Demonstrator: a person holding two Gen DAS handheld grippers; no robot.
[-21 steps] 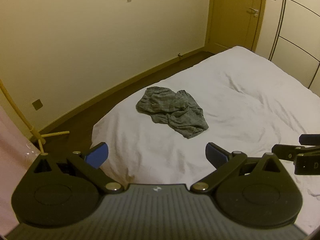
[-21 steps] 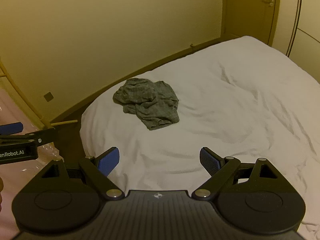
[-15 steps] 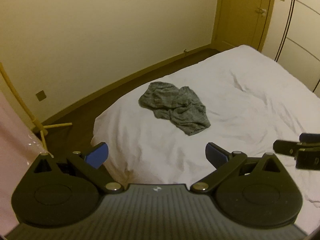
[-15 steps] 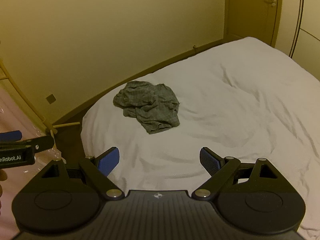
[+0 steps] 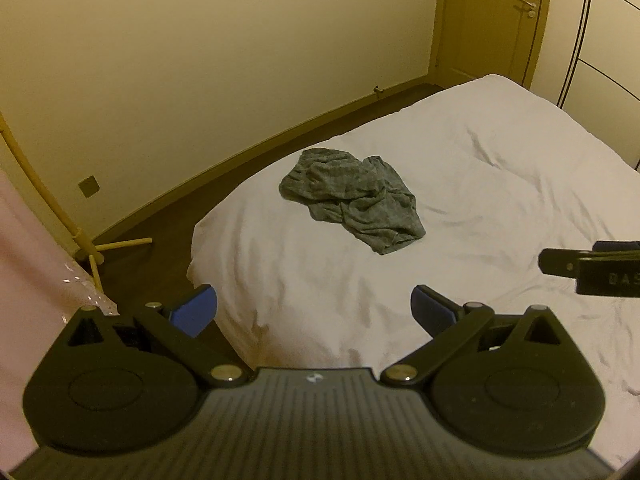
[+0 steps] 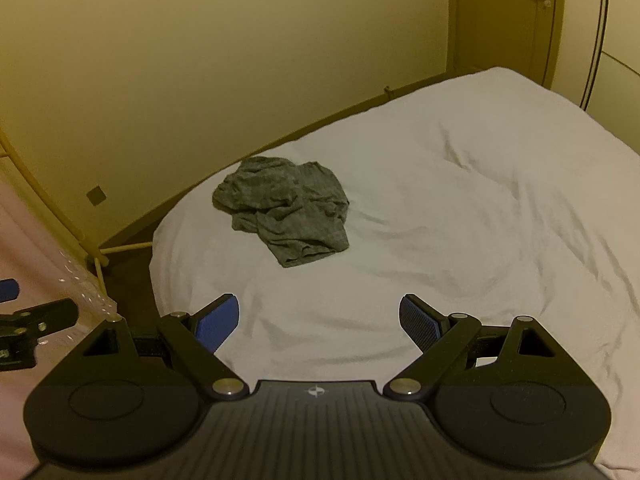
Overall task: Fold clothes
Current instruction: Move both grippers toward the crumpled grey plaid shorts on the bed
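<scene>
A crumpled grey garment (image 5: pixel 352 198) (image 6: pixel 286 210) lies in a heap near the left corner of a bed with a white sheet (image 5: pixel 500 200) (image 6: pixel 480 220). My left gripper (image 5: pixel 314 308) is open, held well short of the garment over the bed's near corner, with nothing between its blue pads. My right gripper (image 6: pixel 318 320) is also open and empty, over the near sheet and likewise apart from the garment. The right gripper's tip shows at the right edge of the left wrist view, and the left gripper's tip at the left edge of the right wrist view.
A dark floor strip (image 5: pixel 168 220) runs between the bed and a cream wall (image 5: pixel 200 60). A wooden stand (image 5: pixel 96 248) and pink plastic-covered fabric (image 5: pixel 28 264) are at left. A door (image 5: pixel 500 20) and wardrobe panels (image 5: pixel 608 40) stand at the far right.
Both grippers have drifted a little, so the garment sits slightly further right and lower in the left view. Both stay open and nothing has been touched.
</scene>
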